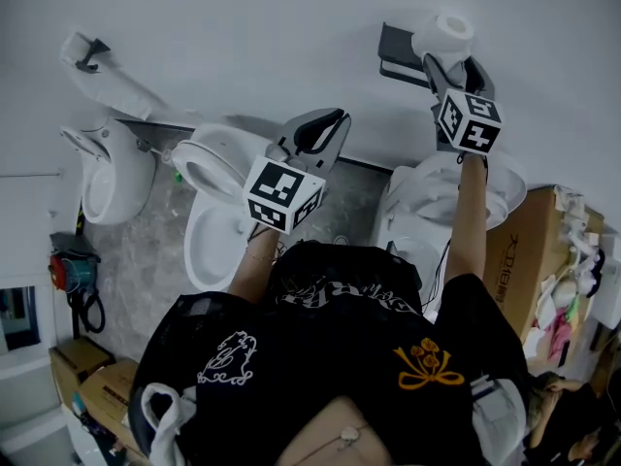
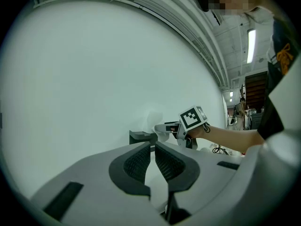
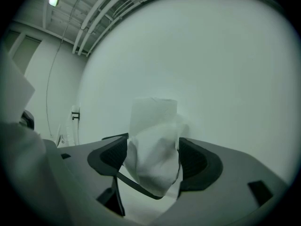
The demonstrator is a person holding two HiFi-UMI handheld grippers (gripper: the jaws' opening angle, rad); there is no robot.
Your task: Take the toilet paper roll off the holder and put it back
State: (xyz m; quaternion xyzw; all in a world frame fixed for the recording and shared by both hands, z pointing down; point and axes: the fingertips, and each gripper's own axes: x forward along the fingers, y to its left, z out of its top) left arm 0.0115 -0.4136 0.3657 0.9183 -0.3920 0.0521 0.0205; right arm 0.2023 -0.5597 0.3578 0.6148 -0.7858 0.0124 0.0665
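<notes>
The white toilet paper roll (image 1: 442, 33) sits at the dark wall holder (image 1: 398, 52), high on the white wall. My right gripper (image 1: 448, 66) reaches up to it. In the right gripper view the roll (image 3: 153, 119) and its crumpled loose sheet fill the space between the wide-spread jaws of the right gripper (image 3: 153, 160); the pads stand right beside the paper without visibly squeezing it. My left gripper (image 1: 318, 132) hangs lower, in front of the wall, holding nothing, and the left gripper (image 2: 153, 148) has its jaws nearly together. The left gripper view also catches the holder (image 2: 140, 136).
A white toilet (image 1: 215, 178) stands below the left gripper and another toilet (image 1: 505, 190) below the right arm. A urinal (image 1: 105, 168) hangs at the left. A cardboard box (image 1: 529, 250) with clutter is at the right; more boxes (image 1: 92, 382) lie at the lower left.
</notes>
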